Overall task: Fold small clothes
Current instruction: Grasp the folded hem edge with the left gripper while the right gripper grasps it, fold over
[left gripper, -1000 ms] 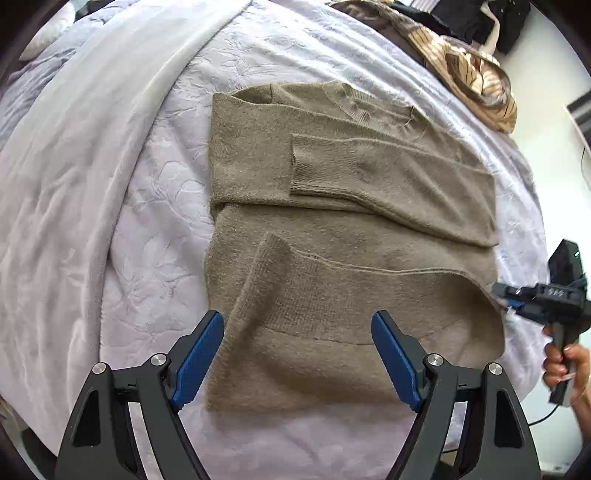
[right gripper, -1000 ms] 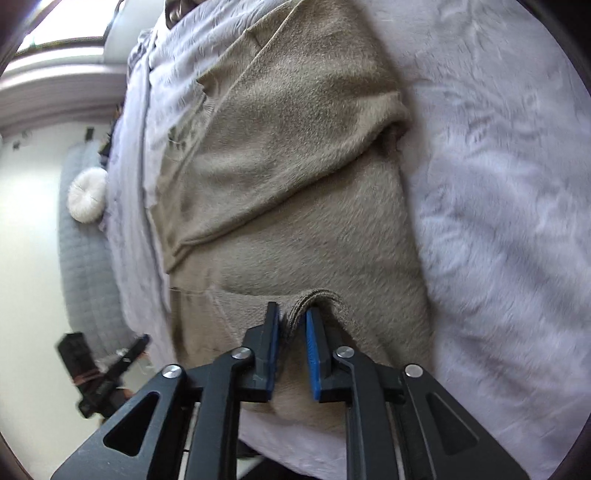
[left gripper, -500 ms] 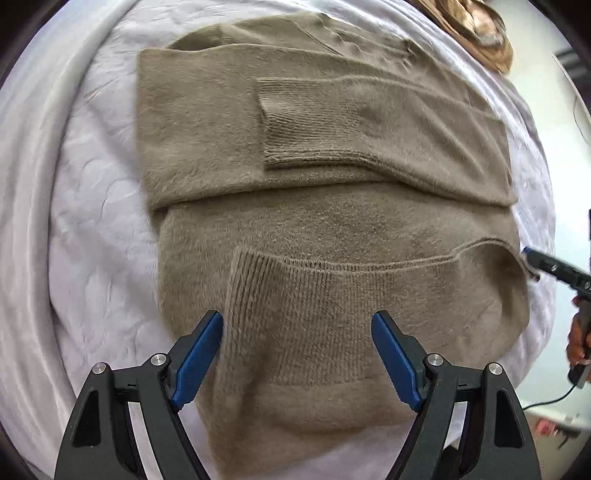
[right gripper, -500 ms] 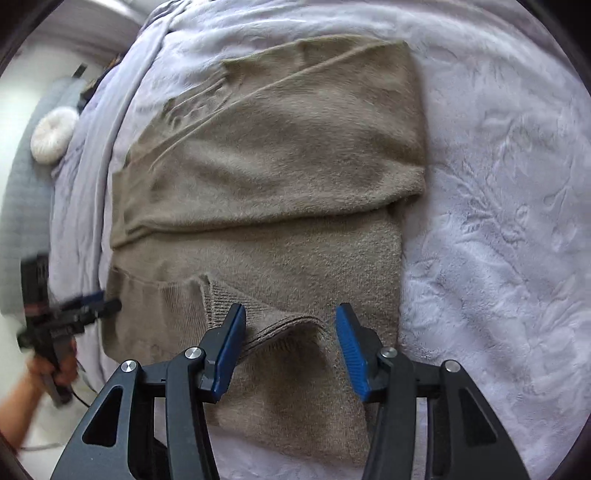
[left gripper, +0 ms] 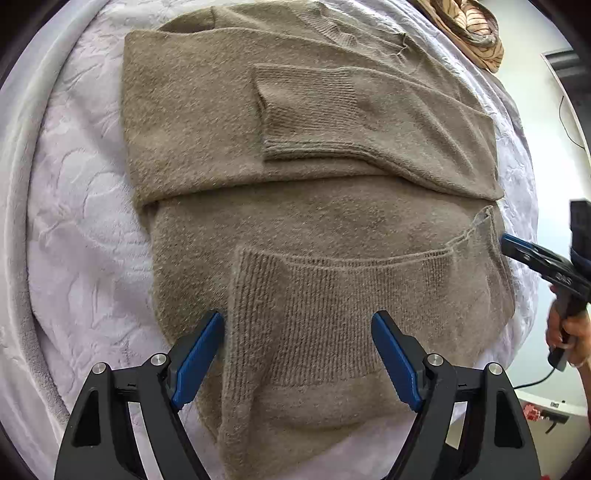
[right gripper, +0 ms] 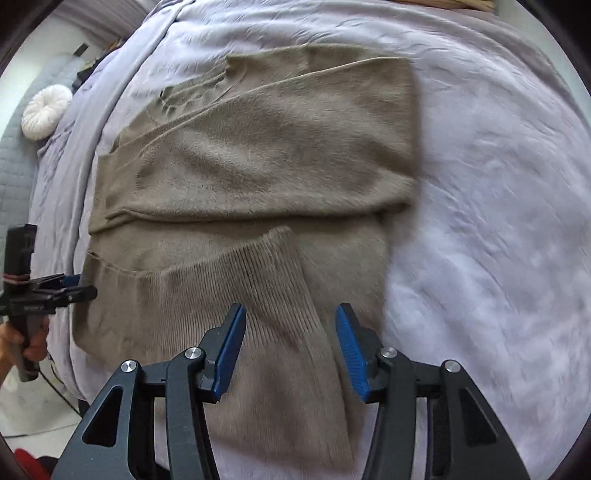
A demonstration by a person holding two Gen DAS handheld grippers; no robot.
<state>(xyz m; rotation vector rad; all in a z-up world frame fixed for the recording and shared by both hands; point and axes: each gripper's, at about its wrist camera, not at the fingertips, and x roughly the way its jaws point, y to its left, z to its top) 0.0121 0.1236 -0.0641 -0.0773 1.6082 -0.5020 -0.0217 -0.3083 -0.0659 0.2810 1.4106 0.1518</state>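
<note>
- Both grippers had closed in on the sweater (left gripper: pixel 295 206) over the last second; it filled far more of each view than before.
- Right gripper (right gripper: pixel 290 350), which a second ago pinched the ribbed cuff, had let go and stood with its jaws wide, the cuff (right gripper: pixel 273 295) lying loose between the blue pads.
- Left gripper (left gripper: pixel 297 363) kept its jaws wide as before, holding nothing, straddling the ribbed cuff (left gripper: pixel 306 314) of the near sleeve.
- Seen from the left wrist, the right gripper (left gripper: pixel 532 258) sat at the sweater's right edge, its tip just beside the fabric, with the hand (left gripper: pixel 567 332) below it.
- Seen from the right wrist, the left gripper (right gripper: pixel 55 291) was at the sweater's left edge, near the hem.
- The sweater lay flat on the pale blanket (left gripper: pixel 81 206), collar (left gripper: pixel 347 33) at the far end, hem toward the grippers; its long axis ran away from both cameras.
- Both sleeves were folded across the body: the far one lay crosswise over the chest, its cuff (left gripper: pixel 295 110) pointing left in the left view, and the near one lay across the lower half.
- Bare blanket showed along the left side and, in the right view, a broad stretch (right gripper: pixel 498 221) to the right.
- A striped cloth (left gripper: pixel 476 29) lay beyond the collar, and a white round cushion (right gripper: pixel 46 110) sat at the far left in the right view.
</note>
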